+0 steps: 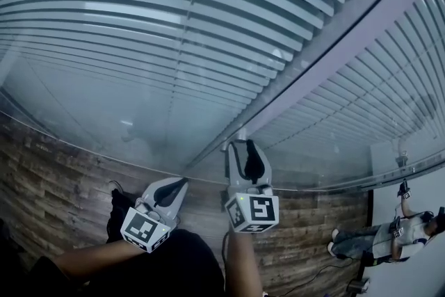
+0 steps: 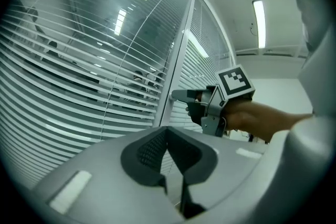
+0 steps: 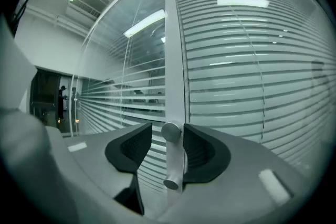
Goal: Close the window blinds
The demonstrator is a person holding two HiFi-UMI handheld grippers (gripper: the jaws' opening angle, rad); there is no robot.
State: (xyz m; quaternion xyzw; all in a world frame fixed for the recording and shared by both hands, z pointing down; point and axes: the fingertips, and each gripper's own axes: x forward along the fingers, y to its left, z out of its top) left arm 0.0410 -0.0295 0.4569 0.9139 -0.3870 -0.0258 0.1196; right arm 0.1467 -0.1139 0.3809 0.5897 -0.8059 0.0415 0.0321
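Note:
White slatted blinds hang behind glass on both sides of a grey upright frame post. A round metal knob sticks out of the post, and a second knob sits lower. My right gripper points level at the post with the upper knob between its jaws. The knob rests by the right pad, a gap shows at the left pad, and the jaws stand open. In the head view the right gripper reaches the post. My left gripper hangs just left of it, shut and empty, also seen as the left gripper.
Below the raised left blind is bare glass. A wood-plank floor runs under the partition. Another person stands at the lower right by a white wall. The right gripper shows against the post in the left gripper view.

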